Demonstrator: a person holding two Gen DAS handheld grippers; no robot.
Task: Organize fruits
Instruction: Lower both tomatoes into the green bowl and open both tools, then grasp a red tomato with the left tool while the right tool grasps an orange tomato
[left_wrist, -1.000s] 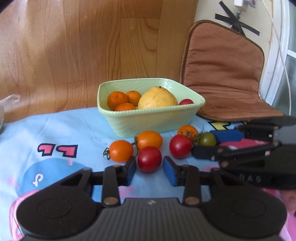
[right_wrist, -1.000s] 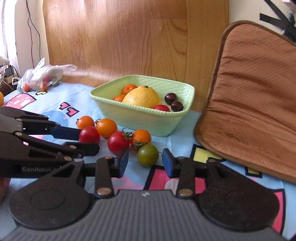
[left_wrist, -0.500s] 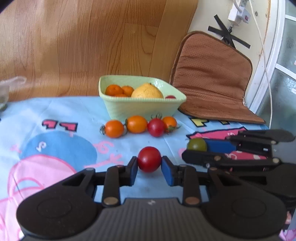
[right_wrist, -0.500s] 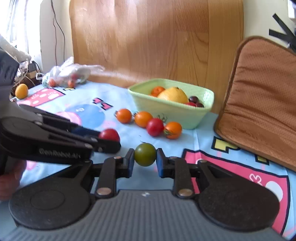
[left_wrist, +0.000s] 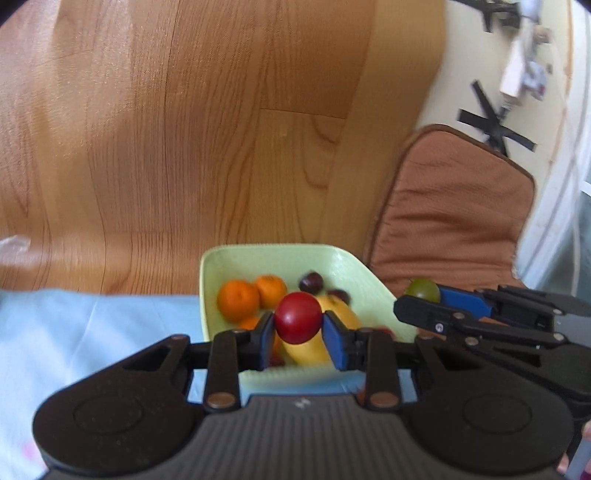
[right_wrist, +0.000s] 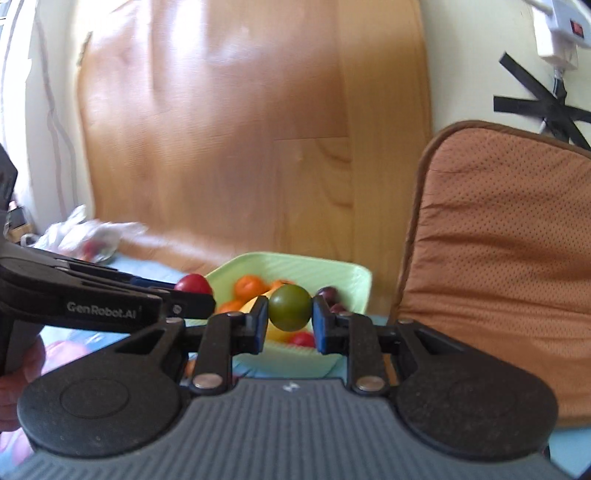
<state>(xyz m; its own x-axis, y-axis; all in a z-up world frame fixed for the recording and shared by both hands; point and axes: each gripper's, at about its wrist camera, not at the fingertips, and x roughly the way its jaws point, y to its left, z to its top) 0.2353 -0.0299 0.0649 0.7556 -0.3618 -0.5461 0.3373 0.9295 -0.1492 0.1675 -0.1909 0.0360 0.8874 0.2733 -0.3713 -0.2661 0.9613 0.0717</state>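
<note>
- Left gripper (left_wrist: 298, 326) of mine is closed down on a red tomato (left_wrist: 297, 317); both blue pads press its sides, and the fruit sits at the very tips, bulging above them.
- From that wrist camera the red tomato hangs in front of the green bowl (left_wrist: 347, 264), lined up with the bowl's near half, clear of the fruit inside.
- My right gripper (right_wrist: 290, 321) is likewise clamped on a green tomato (right_wrist: 289, 308), pinched between its two pads at the tips.
- That green tomato shows against the green bowl's open mouth, above its near rim.
- Seen from the left camera, the right gripper reaches in from the bowl's right side, with the green tomato just beside the bowl's right rim.
- Seen from the right camera, the left gripper reaches in from the bowl's left, its red tomato just at the left rim.
- Both tools tilt downward toward the bowl, fingers roughly level with each other.
- Inside the bowl lie oranges (left_wrist: 237, 299), a yellow citrus fruit (left_wrist: 312, 349), dark plums (left_wrist: 311, 282) and a small red fruit (right_wrist: 301, 339).
- Behind the bowl stands a wood-grain panel (left_wrist: 221, 129); to the bowl's right leans a brown cushion (left_wrist: 450, 218).
- Under the bowl lies a light blue cloth (left_wrist: 74, 332).
</note>
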